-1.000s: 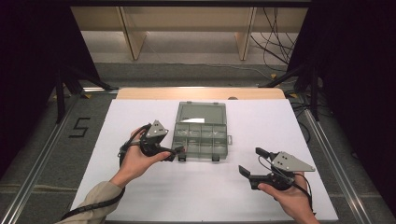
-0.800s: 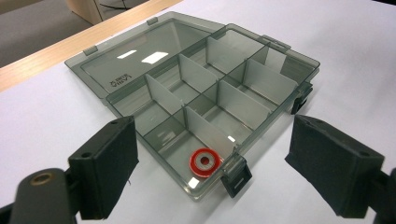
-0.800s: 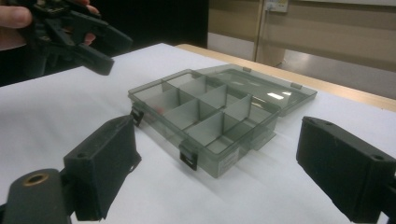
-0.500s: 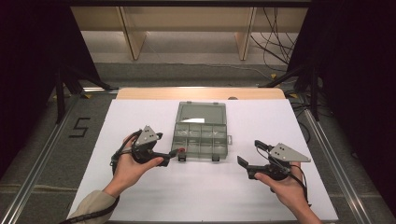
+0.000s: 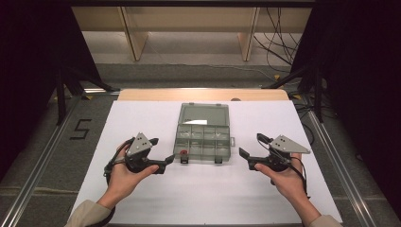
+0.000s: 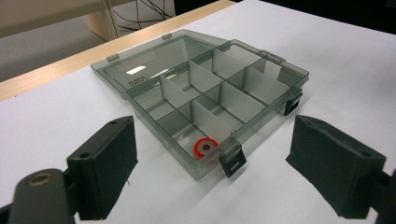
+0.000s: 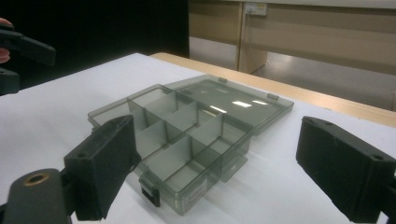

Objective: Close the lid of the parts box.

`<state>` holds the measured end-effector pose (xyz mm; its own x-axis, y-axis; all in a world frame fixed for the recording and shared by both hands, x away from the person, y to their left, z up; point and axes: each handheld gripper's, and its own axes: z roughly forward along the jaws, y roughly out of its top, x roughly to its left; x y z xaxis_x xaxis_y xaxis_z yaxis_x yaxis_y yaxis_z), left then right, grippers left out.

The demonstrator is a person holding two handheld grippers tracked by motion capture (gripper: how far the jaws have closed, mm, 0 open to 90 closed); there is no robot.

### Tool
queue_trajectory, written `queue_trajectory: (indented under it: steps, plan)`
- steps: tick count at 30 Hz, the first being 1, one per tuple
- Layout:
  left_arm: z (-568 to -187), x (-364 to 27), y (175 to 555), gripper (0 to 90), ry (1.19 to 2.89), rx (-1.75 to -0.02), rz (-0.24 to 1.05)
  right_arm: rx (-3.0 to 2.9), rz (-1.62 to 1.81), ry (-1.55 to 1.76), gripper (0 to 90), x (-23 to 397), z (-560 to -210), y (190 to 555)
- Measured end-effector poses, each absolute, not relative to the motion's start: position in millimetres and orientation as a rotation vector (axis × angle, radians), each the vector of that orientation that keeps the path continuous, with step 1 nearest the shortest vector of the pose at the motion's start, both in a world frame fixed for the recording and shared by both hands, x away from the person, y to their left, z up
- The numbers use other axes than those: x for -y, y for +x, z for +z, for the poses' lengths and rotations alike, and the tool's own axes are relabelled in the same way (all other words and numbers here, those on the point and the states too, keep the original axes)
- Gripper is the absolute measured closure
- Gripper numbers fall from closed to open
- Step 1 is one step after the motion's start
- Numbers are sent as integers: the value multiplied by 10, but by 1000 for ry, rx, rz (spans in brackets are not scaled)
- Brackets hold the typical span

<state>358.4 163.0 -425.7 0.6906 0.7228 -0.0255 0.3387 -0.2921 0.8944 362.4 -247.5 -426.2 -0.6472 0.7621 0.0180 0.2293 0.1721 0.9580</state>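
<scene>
At table [image 5: 142, 118] centre sat the organizer box [image 5: 202, 142], smoky clear plastic, lid [image 5: 204, 114] flipped flat open on the far side, latches hanging off the near edge. Compartments looked bare except the near-left one, which held a red ring [image 6: 205, 147]. Left gripper [image 5: 164, 163] hovered just left of the box's near-left corner, fingers [image 6: 105, 170] wide, nothing between them, aimed at that corner. Right gripper [image 5: 250, 151] sat to the right of the box, apart from it, fingers [image 7: 343, 165] wide and empty too.

Progress, judged: box open and one ring already in a compartment, so loading looked done or barely begun; couldn't tell which. No other loose parts on the white table sheet. Neither gripper touched box or lid. Likely left to do: either pick the ring out, or swing the lid over and snap both latches. Both hands flanked the box, which suited a two-handed close.
</scene>
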Motion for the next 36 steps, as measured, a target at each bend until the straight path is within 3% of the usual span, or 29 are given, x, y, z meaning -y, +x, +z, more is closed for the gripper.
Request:
queue_trajectory:
  steps: [36]
  plan:
    - [-4311,-1679,3521,148,1878,-854,475,-2011,1345,1150,160,2078,-4206,4709]
